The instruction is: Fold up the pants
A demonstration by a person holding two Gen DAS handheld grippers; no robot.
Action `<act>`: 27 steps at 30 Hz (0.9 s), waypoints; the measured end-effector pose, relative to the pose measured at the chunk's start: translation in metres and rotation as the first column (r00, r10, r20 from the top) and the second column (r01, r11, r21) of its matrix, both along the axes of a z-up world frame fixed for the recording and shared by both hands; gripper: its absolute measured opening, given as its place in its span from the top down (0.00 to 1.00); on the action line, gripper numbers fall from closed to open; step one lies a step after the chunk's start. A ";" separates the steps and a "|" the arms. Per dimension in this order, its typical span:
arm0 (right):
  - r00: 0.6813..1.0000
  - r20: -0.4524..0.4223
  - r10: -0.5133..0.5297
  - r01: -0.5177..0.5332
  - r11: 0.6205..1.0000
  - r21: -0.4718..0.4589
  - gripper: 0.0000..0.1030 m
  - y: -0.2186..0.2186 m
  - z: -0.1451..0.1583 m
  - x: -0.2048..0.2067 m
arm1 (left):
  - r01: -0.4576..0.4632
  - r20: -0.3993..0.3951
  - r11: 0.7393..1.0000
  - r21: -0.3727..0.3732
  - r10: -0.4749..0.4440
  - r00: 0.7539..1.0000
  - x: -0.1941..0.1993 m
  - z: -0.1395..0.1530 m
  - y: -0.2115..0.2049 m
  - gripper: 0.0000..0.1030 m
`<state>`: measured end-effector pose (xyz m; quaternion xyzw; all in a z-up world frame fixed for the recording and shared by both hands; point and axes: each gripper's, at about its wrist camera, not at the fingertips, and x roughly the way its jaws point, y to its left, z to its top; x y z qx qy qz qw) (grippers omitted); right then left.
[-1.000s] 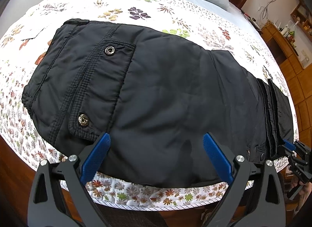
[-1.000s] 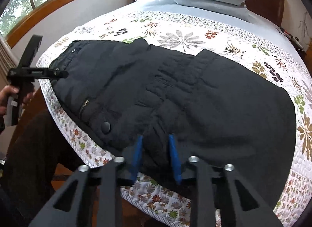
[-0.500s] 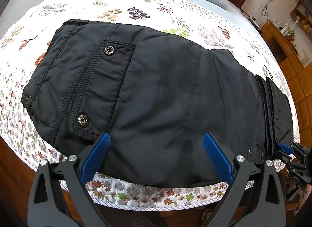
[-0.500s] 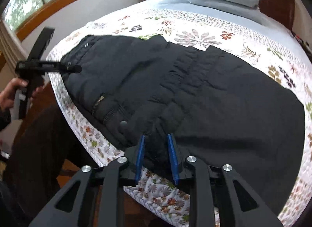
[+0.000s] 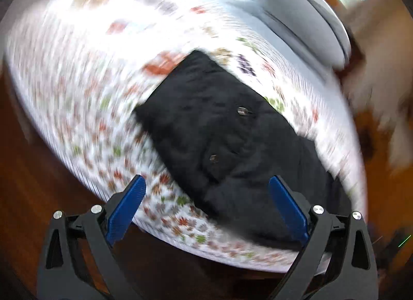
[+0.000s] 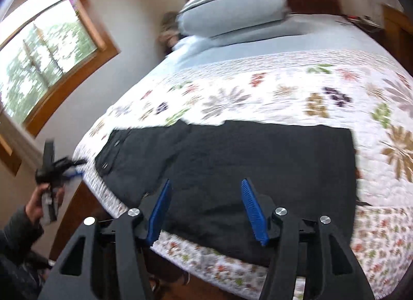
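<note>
Black padded pants (image 5: 222, 145) lie folded flat on the floral quilt, near the bed's front edge; two metal snaps show on a pocket flap. In the right wrist view the same pants (image 6: 245, 165) stretch across the quilt. My left gripper (image 5: 206, 189) is open, hovering above the bed edge with nothing between its blue pads. My right gripper (image 6: 206, 191) hangs over the pants' near edge, its jaws opening, no cloth pinched between them. In the right wrist view, the left gripper (image 6: 64, 165) sits at far left in a person's hand.
The quilt (image 6: 284, 88) covers the bed, with grey-blue pillows (image 6: 232, 16) stacked at the head. A wood-framed window (image 6: 46, 49) is on the left wall. Dark wooden floor (image 5: 38, 171) lies below the bed edge. Both views are motion-blurred.
My right gripper let go of the pants' edge and its jaws spread as it pulled back and rose. My left gripper swung away left and rolled, so the pants look smaller and tilted.
</note>
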<state>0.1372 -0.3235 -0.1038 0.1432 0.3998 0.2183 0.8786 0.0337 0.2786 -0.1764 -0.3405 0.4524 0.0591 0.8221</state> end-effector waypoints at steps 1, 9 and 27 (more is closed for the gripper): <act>1.000 -0.009 -0.021 0.021 1.000 0.007 0.44 -0.006 -0.002 0.003 | -0.064 -0.009 0.991 -0.120 0.063 0.998 -0.002 -0.014 0.014 0.07; 0.997 -0.042 -0.060 0.061 0.998 0.007 0.44 -0.016 -0.012 0.007 | -0.152 -0.035 0.938 -0.311 0.148 0.988 0.013 -0.055 0.025 0.08; 0.998 -0.039 -0.042 0.041 0.999 -0.030 0.43 -0.009 -0.015 0.006 | -0.138 0.013 0.853 -0.503 0.167 0.986 0.046 -0.077 0.023 0.28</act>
